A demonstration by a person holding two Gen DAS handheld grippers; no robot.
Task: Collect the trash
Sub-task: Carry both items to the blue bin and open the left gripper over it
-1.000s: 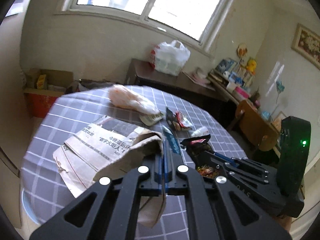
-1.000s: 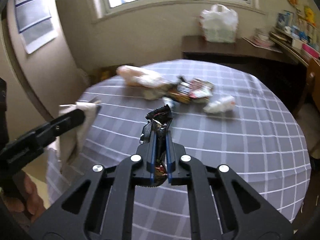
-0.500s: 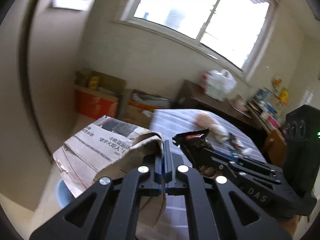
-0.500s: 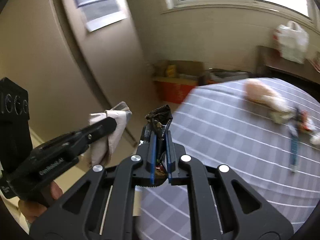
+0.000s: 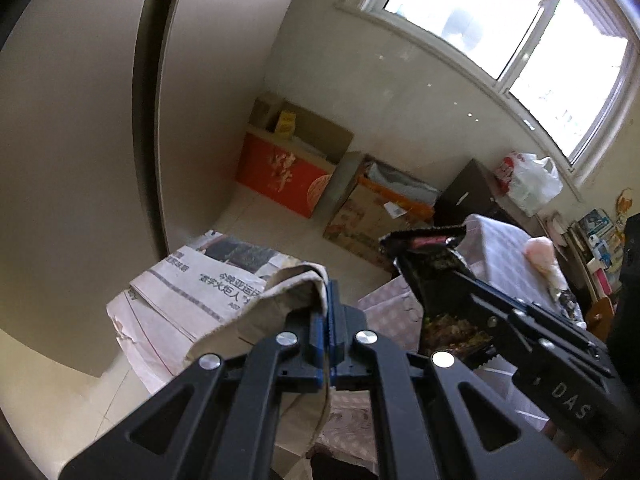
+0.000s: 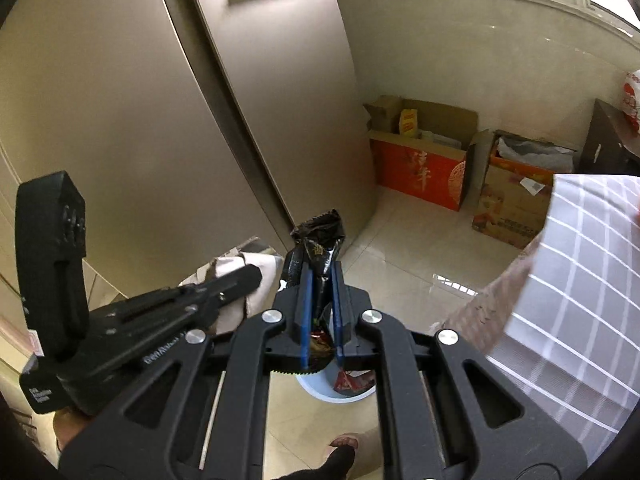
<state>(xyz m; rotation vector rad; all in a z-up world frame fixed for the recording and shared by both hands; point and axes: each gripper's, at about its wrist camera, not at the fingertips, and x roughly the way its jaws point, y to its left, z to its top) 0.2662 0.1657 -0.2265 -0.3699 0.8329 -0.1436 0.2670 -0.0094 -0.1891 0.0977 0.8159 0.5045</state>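
Both grippers are up off the table and out over the tiled floor (image 6: 404, 248), each with a load: the left gripper (image 5: 330, 312) has its blue-padded jaws clamped tight on a crumpled newspaper (image 5: 192, 292), the folded sheets hanging out to the left of the fingers with black Chinese print showing, and the right gripper (image 6: 320, 284) is pinched on a dark snack wrapper (image 6: 320, 236), whose crimped top edge sticks up above the fingertips while the rest of the foil runs down between the pads. In the right wrist view, directly below those jaws, there's a pale blue trash bin (image 6: 340, 394) on the floor with a red wrapper already lying inside it; the left gripper sits just to the left there, its paper bundle close beside the wrapper. In the left wrist view the right gripper comes in from the right, wrapper held out ahead. The table's checked grey tablecloth (image 6: 580, 280) hangs off to the right, and against the far wall under the window stand a red cardboard box (image 6: 420, 172) and a brown cardboard box (image 6: 508, 204) side by side
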